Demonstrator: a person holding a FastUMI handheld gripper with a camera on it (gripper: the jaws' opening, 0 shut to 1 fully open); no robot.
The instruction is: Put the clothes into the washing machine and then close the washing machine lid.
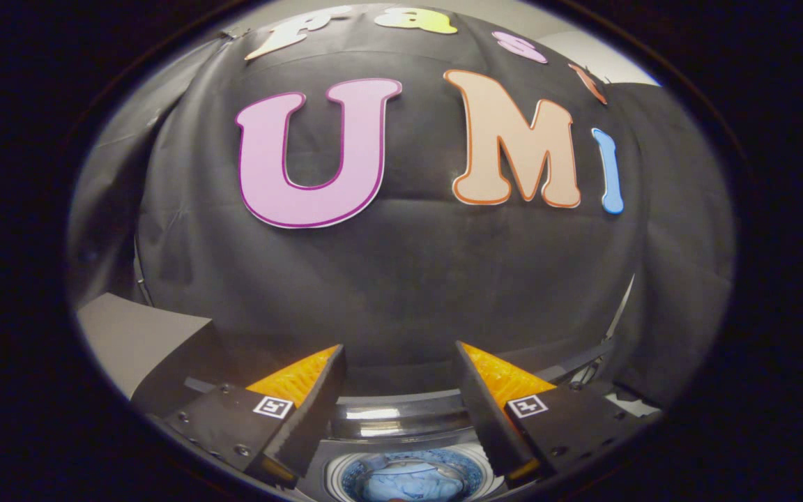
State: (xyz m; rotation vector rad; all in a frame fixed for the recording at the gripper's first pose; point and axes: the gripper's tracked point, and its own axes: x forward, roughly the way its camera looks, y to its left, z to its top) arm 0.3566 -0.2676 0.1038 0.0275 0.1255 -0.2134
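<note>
My gripper is held high and open, with a wide gap between its fingers and nothing in them. Below and between the fingers lies the washing machine's top, its round drum opening uncovered. Light blue clothes lie inside the drum. The raised lid shows as a dark glossy curved band just beyond the drum opening, low between the fingers. Beyond the fingers hangs the booth's black cloth wall.
A grey box-like surface stands to the left of the machine, beside the left finger. The black cloth wall rises close behind the machine. A pale strip of a stand or frame shows at the right.
</note>
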